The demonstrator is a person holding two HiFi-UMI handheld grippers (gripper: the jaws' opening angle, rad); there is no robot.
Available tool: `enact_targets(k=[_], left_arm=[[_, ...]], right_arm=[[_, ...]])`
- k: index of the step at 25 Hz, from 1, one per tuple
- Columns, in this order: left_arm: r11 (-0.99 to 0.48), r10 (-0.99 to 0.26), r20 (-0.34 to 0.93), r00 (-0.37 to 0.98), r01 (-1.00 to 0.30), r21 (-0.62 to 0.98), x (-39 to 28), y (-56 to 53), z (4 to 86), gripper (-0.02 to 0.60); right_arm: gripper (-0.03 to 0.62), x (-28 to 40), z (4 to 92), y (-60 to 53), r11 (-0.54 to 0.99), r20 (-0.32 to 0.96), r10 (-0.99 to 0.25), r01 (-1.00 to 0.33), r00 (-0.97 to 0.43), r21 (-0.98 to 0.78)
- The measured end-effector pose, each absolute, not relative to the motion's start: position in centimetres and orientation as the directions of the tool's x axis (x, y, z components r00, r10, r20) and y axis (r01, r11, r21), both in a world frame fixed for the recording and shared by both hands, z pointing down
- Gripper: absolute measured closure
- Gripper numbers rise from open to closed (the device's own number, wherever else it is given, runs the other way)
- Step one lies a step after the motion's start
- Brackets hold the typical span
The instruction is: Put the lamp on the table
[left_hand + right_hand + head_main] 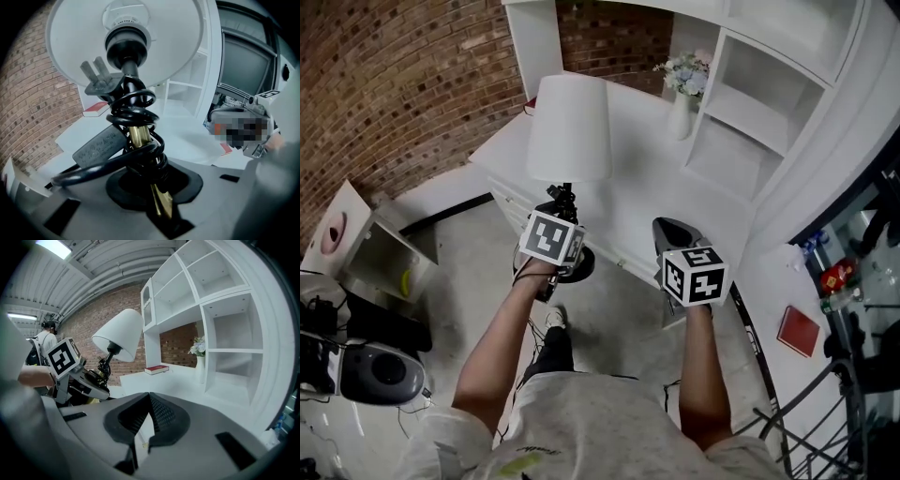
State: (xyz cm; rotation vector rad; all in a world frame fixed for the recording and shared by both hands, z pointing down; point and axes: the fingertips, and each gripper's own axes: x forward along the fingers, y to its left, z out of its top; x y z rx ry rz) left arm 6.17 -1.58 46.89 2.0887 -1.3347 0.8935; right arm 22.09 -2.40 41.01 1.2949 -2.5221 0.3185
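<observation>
The lamp has a white shade [569, 127], a brass stem wound with black cord [136, 133] and a black round base [581, 267]. My left gripper [563, 214] is shut on that stem below the shade and holds the lamp upright in the air, at the front edge of the white table [666, 202]. The stem runs between its pads [157, 190], and the plug [96, 79] sticks out of the coil. My right gripper [673, 234] hangs to the right over the table's edge, its fingertips [149, 397] together with nothing between them. It sees the lamp [119, 333] to its left.
A white vase of flowers [684, 89] and a red book [528, 106] stand on the table, under white shelving [769, 103]. A brick wall [384, 84] is at the left. On the floor lie a cardboard box [366, 248], black gear [380, 370] and another red book [798, 330].
</observation>
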Motion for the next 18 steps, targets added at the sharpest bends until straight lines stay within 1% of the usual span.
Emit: enact_targets(k=[6,18], left_arm=[[-0.429,-0.567,0.751,0.337,-0.9,0.08,3.9,-5.7,46.8,0.497],[-0.46,-0.538,0.767,0.35,-0.884,0.081,-1.9,-12.4,47.1,0.497]], right_arm=[[0.591,20.0,40.9,-5.9,0.535,0.373,-0.771,-0.842,-0.516,-0.06],[0.591,14.0,40.8,-12.4,0.509,0.423,-0.766,-0.859,-0.483,-0.059]])
